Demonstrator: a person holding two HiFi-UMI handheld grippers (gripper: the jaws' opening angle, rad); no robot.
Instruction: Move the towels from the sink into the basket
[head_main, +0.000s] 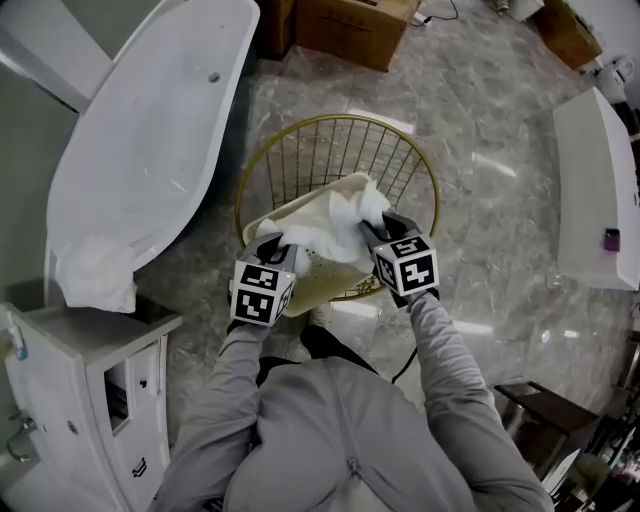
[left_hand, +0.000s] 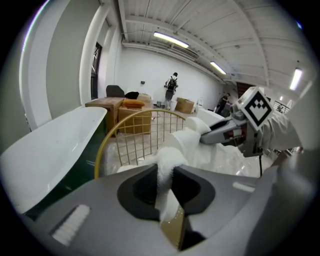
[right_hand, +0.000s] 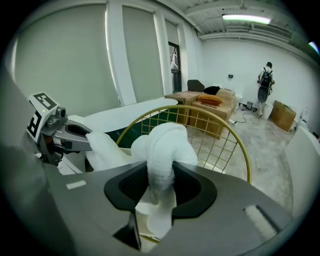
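Note:
A white towel (head_main: 335, 222) hangs stretched between both grippers over the near rim of the gold wire basket (head_main: 300, 150). My left gripper (head_main: 274, 246) is shut on the towel's left end (left_hand: 167, 165). My right gripper (head_main: 372, 232) is shut on its right end (right_hand: 162, 150). The basket has a cream liner (head_main: 322, 285) sagging under the towel. A second white towel (head_main: 95, 272) lies bunched at the near end of the long white tub-shaped sink (head_main: 150, 120) to the left.
A white cabinet (head_main: 85, 400) stands at lower left beside the sink. Cardboard boxes (head_main: 355, 28) sit beyond the basket. A white counter (head_main: 600, 200) runs along the right. The floor is grey marble. A person (left_hand: 171, 90) stands far off in the room.

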